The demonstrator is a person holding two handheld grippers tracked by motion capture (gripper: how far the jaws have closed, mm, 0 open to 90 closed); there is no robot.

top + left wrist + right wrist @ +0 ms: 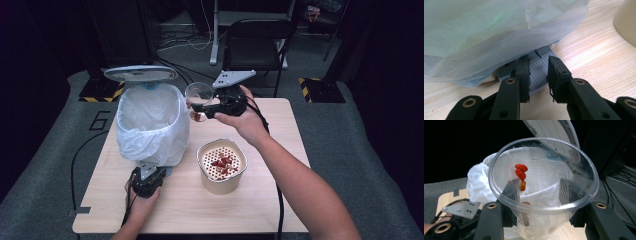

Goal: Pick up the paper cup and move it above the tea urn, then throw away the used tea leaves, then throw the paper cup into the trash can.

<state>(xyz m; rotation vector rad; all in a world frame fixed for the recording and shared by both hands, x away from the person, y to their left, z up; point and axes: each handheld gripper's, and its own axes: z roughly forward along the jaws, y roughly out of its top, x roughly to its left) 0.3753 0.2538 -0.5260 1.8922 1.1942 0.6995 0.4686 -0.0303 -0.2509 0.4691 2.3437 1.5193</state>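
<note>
Clear plastic cup (541,187) sits clamped between the jaws of the right tongs (205,109), lifted above the table (280,200) just beside the bin's open mouth. A few red pieces (521,171) cling to the cup's inner wall. The bin (150,122), lined with a white bag (499,30), has its lid (141,73) raised. The left tongs (539,75) rest at the bin's near base, jaws narrowed with the grey ribbed pedal (539,67) between them; whether they squeeze it I cannot tell. A beige container (222,167) with a perforated insert holding red bits stands near the bin, on the right-hand side.
</note>
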